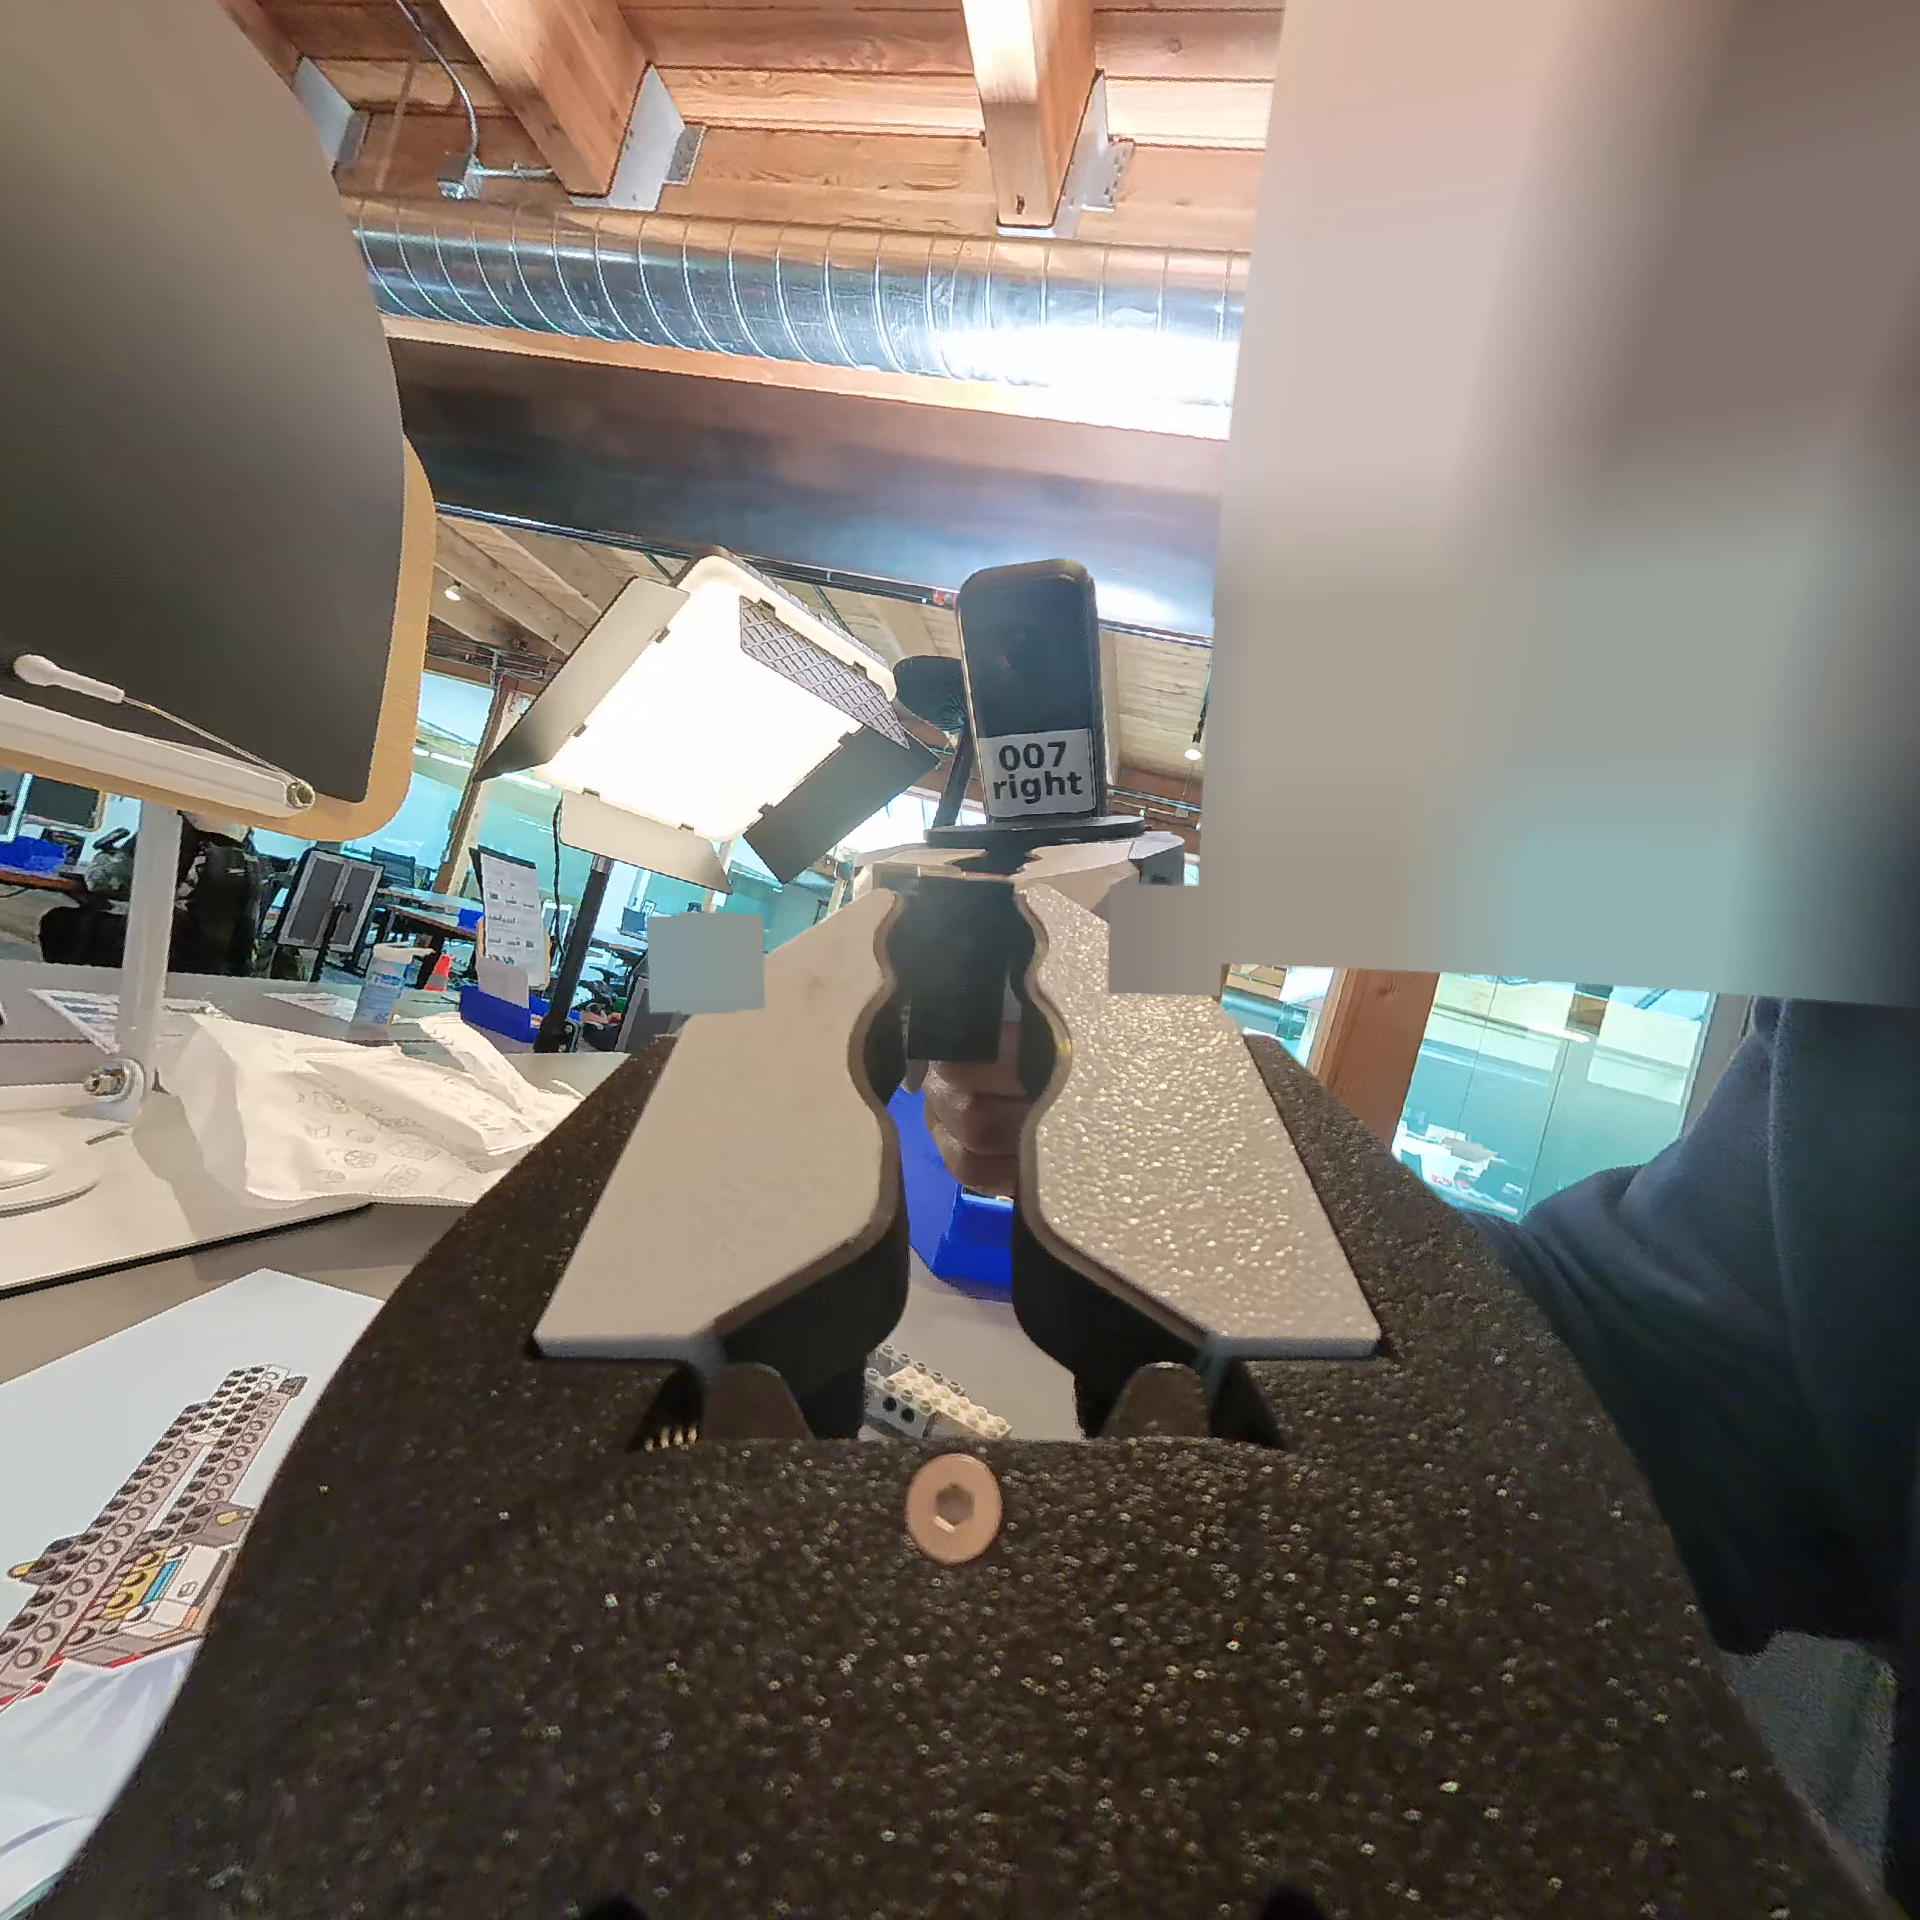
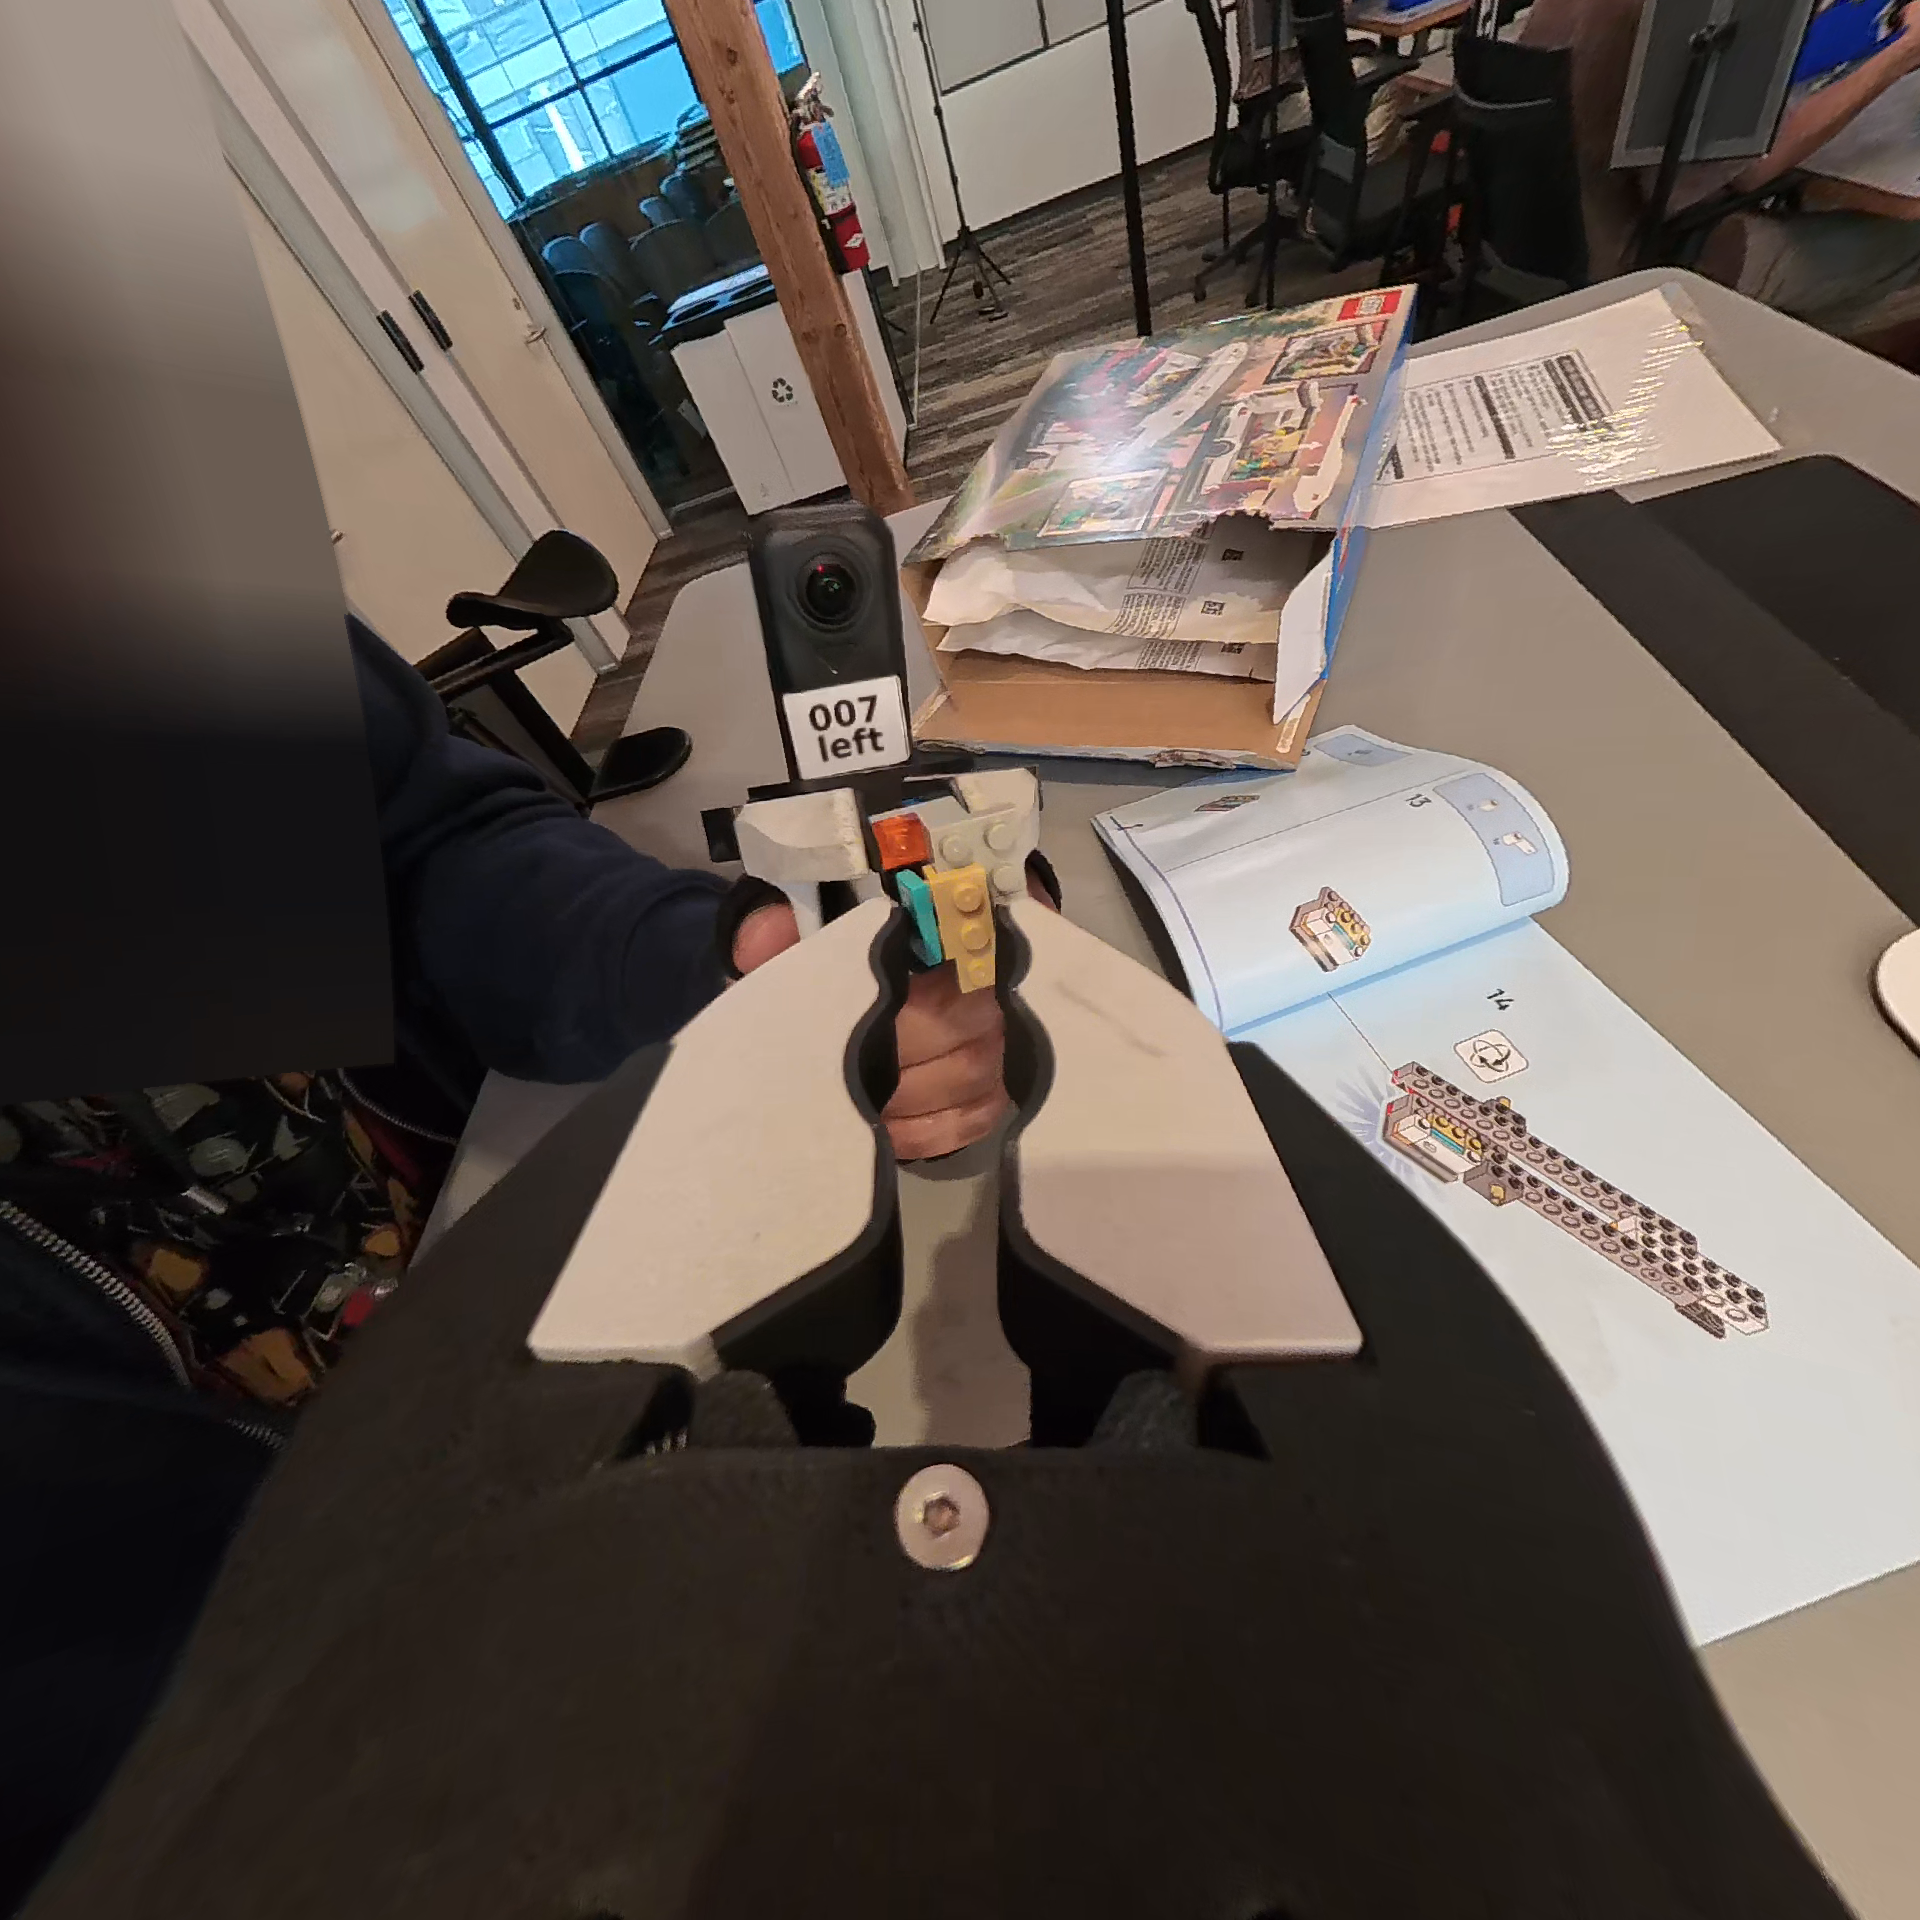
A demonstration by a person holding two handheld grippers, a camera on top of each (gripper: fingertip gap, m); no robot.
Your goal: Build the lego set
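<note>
Brick assembly (image 2: 951,894), orange, teal, tan and grey, clamped between left gripper (image 2: 902,831) and right gripper (image 2: 948,940) above open instruction booklet (image 2: 1558,1091).

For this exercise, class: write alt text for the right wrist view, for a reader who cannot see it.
Two grippers meet tip to tip around a small brick assembly of grey, tan, teal and orange pieces above a grey table. An open instruction booklet and a torn box lie to the right.

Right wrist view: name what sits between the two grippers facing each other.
A brick assembly, orange, teal, tan and grey, bridges them: its upper end between the left gripper's fingers, its lower end between the right gripper's. The right wrist view shows this.
</note>
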